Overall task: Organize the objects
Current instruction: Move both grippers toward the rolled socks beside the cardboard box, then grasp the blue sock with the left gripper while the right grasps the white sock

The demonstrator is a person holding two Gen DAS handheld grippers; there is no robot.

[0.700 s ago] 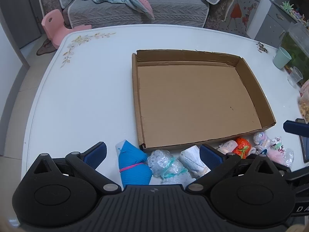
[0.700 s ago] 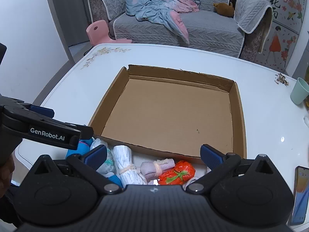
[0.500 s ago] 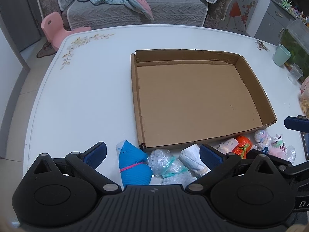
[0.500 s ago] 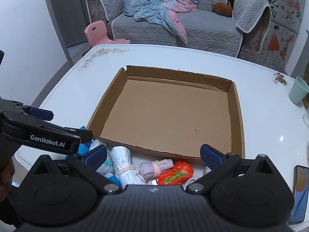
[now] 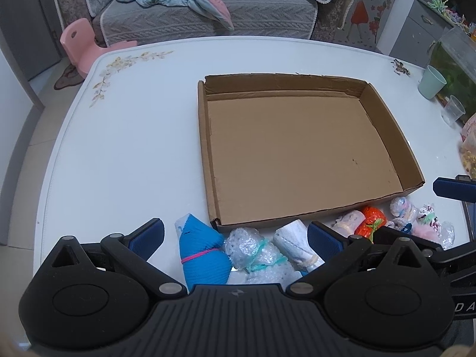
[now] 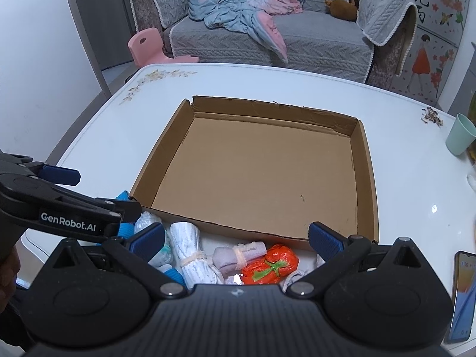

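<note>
Both hand-held grippers [image 5: 235, 235] [image 6: 236, 238] spread wide as before, empty; cardboard tray [image 5: 383, 125] unmoved

Each gripper, the left gripper [image 5: 235, 236] and the right gripper [image 6: 236, 239], is black plastic with 2 blue fingers [image 5: 148, 235], round silver screws and white "GenRobot.AI" letters.
</note>
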